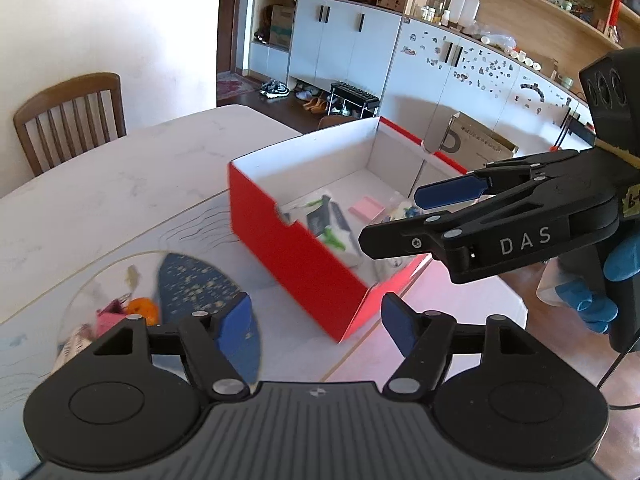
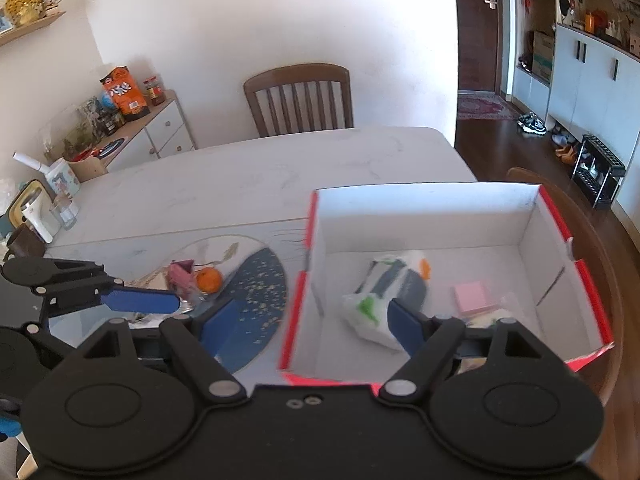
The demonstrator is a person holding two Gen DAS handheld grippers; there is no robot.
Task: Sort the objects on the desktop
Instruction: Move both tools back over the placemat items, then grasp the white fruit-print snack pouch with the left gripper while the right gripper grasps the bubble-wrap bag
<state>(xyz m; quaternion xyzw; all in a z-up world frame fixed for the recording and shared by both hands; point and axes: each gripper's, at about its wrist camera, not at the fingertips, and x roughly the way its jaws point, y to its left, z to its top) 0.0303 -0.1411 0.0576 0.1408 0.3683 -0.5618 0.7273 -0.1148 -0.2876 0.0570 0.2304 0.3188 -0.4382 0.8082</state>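
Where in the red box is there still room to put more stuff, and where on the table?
The red box is bare along its far white wall; the near floor is crowded with a plastic packet and pink sticky notes. The table is bare toward the chair, crowded around the orange.

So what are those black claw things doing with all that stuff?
A person is tidying the table with a claw in each hand. Both the left gripper and the right gripper are open and empty. The red box already holds a white packet and a pink notepad. An orange and a pink item wait outside on the round mat.
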